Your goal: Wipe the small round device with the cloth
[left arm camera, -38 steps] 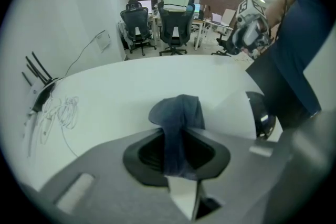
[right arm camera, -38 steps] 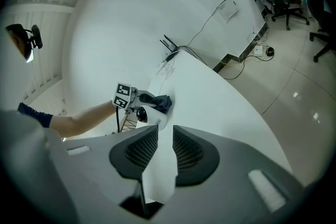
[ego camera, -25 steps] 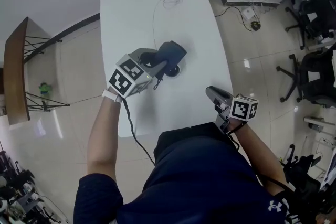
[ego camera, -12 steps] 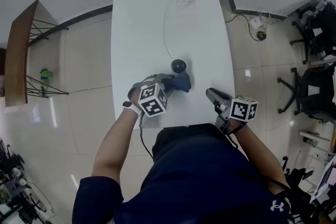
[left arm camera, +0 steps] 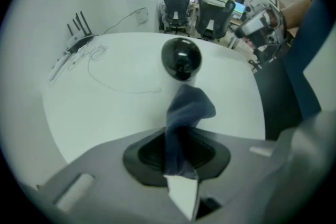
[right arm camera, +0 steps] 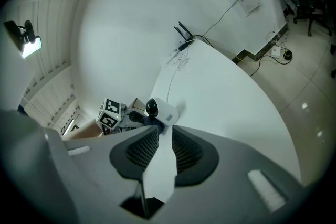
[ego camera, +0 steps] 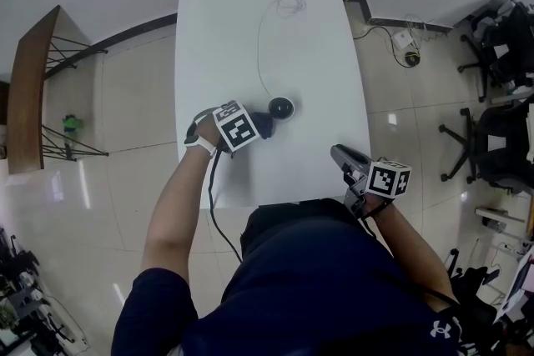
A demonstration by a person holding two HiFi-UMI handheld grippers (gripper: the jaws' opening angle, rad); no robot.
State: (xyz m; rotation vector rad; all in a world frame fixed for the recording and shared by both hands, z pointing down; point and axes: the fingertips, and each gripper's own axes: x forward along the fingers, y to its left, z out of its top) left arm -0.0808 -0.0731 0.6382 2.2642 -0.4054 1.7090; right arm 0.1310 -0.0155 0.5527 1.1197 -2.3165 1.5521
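Gripping the cloth [left arm camera: 185,113] in clenched fingers, the left gripper [ego camera: 252,127] hung just beside the device [ego camera: 281,107], which sat mid-counter [ego camera: 309,46]. To wipe well, the loose cloth tip needed pressing onto the dark dome and sweeping round it, lightly enough not to shove it. The right gripper [ego camera: 342,156], fingers slightly parted and empty at the near edge, could steady the body.

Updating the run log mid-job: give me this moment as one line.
left gripper: shut on cloth | cloth: beside small round device on table | right gripper: open, empty, away from device
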